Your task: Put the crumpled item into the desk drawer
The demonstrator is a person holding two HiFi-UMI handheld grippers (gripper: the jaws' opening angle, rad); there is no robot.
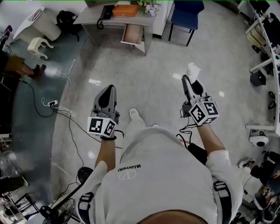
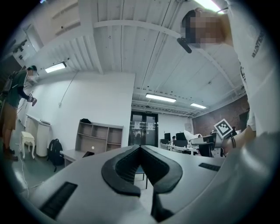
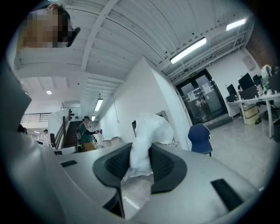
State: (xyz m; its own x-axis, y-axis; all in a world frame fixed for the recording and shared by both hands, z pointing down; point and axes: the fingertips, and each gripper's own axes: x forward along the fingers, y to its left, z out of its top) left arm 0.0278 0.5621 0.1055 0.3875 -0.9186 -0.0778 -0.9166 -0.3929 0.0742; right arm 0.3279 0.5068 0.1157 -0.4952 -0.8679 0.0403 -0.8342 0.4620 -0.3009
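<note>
My right gripper (image 1: 188,81) is shut on a crumpled white plastic item (image 1: 193,70), which sticks out past the jaw tips; in the right gripper view the crumpled item (image 3: 146,140) is pinched between the black pads. My left gripper (image 1: 110,89) is shut with its tips touching and nothing between them, as the left gripper view shows (image 2: 140,148). Both grippers are held level at waist height above the floor. The grey desk (image 1: 94,15) stands ahead at the top of the head view, with its wooden drawer (image 1: 132,34) pulled open.
An orange box (image 1: 125,10) and a black phone (image 1: 106,12) lie on the desk. A blue chair (image 1: 186,15) stands to its right. Cables (image 1: 57,107) trail over the floor at the left. Desks and equipment line the right side (image 1: 264,65). A person (image 3: 86,133) stands far off.
</note>
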